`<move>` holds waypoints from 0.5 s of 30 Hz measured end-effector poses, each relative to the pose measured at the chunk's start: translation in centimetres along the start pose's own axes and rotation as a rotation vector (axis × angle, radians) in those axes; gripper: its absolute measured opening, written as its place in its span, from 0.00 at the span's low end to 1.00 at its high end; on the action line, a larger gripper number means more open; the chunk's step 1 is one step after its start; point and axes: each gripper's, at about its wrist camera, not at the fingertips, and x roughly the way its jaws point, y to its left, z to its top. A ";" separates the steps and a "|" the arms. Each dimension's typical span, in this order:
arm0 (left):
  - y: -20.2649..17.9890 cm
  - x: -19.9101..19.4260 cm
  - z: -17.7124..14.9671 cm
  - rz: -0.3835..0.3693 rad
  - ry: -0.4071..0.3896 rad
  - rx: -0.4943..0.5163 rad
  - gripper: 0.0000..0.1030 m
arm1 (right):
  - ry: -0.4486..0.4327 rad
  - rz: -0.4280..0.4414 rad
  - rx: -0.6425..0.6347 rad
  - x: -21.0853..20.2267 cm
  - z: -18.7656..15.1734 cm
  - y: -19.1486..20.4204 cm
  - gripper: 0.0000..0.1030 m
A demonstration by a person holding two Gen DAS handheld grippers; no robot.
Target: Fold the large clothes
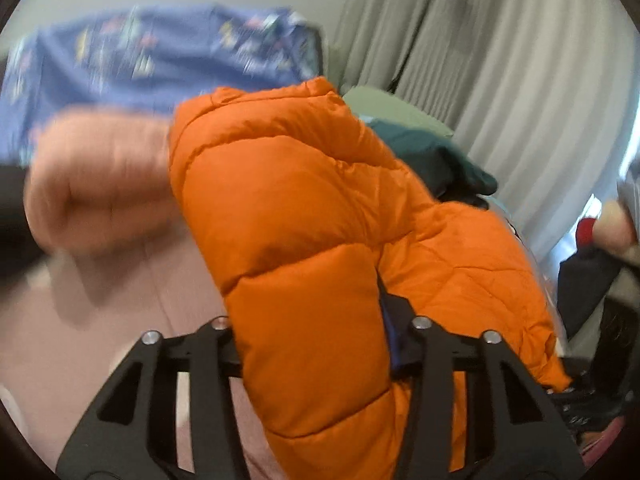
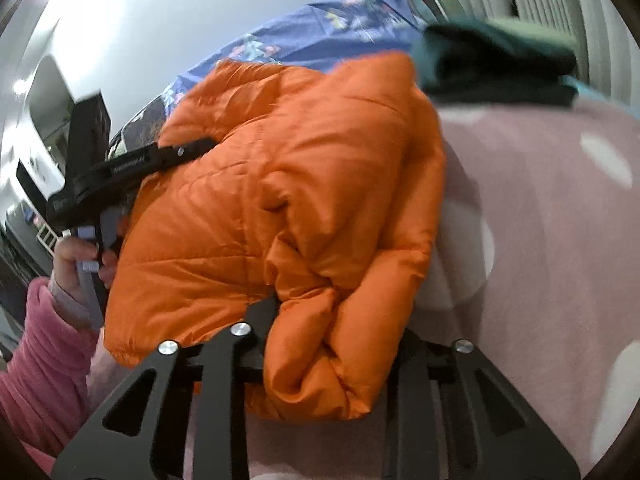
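Observation:
A puffy orange quilted jacket (image 1: 304, 208) fills the middle of the left wrist view, lifted off the pink bed cover. My left gripper (image 1: 320, 332) is shut on a thick fold of it, with padding bulging between the black fingers (image 1: 218, 344). In the right wrist view the same jacket (image 2: 288, 184) is bunched, and my right gripper (image 2: 324, 336) is shut on a rolled edge. The left gripper (image 2: 132, 168) also shows there at the jacket's far left side, held by a hand (image 2: 76, 260) in a pink sleeve.
The pink bed cover (image 2: 540, 220) with pale spots spreads to the right. A blue patterned sheet (image 1: 152, 64) lies behind. A blurred peach bundle (image 1: 100, 184) sits at the left, dark green folded clothes (image 2: 496, 64) are at the back, and grey curtains (image 1: 520, 80) with a tripod (image 1: 424, 20) stand beyond.

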 end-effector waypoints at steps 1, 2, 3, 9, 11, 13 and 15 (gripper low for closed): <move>-1.0 -0.9 1.0 0.002 -0.032 0.028 0.42 | -0.015 0.002 -0.014 -0.6 0.6 0.2 0.24; -1.3 -1.6 1.7 0.000 -0.054 0.040 0.41 | -0.036 -0.001 -0.029 -1.2 1.3 0.3 0.23; -2.1 -2.3 3.0 -0.002 -0.090 0.062 0.41 | -0.064 -0.011 -0.051 -1.8 2.3 0.5 0.23; -3.8 -3.6 10.4 0.037 -0.212 0.150 0.41 | -0.218 -0.090 -0.211 -3.3 9.3 2.6 0.22; -3.3 -2.8 14.0 0.060 -0.237 0.157 0.41 | -0.240 -0.099 -0.219 -2.6 12.1 2.5 0.22; -2.4 -1.5 17.3 0.098 -0.243 0.156 0.41 | -0.257 -0.104 -0.216 -1.2 15.3 2.1 0.22; -1.1 0.7 20.2 0.150 -0.231 0.157 0.41 | -0.265 -0.119 -0.212 0.8 18.1 1.3 0.22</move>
